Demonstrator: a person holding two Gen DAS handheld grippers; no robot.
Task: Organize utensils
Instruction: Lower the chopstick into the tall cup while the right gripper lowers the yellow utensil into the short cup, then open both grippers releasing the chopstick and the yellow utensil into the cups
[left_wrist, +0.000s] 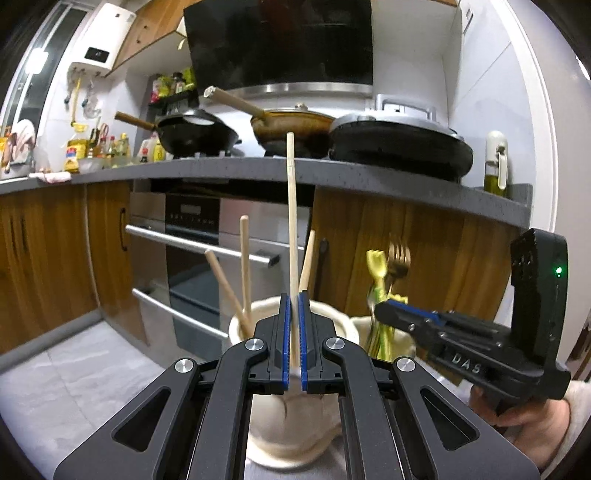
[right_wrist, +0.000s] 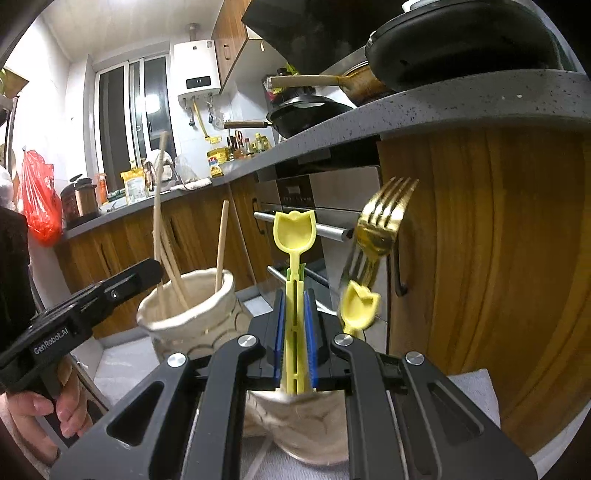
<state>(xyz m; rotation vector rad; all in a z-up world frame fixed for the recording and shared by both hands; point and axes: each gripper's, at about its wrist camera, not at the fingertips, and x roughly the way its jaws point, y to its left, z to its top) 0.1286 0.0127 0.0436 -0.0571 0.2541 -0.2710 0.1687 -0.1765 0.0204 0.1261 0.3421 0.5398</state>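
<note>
The left gripper (left_wrist: 294, 299) is clamped on a single wooden chopstick (left_wrist: 291, 221), which stands nearly upright over a cream holder (left_wrist: 291, 439) with three more chopsticks (left_wrist: 244, 266) leaning inside. The right gripper (right_wrist: 295, 299) pinches the stem of a yellow tulip-shaped spoon (right_wrist: 294, 230), its bowl pointing up, above a second cream holder (right_wrist: 306, 424). A gold fork (right_wrist: 380, 221) and another yellow spoon (right_wrist: 360, 304) rise from that holder, both blurred.

Raised letters on the right gripper's body read "DAS" (left_wrist: 466, 360). A white label on the left gripper reads "GenRobot.AI" (right_wrist: 51, 341). A water heater (right_wrist: 197, 70) on the wall shows a small display that seems to read "17". Bottle labels on the counter (left_wrist: 221, 166) are too small to read.
</note>
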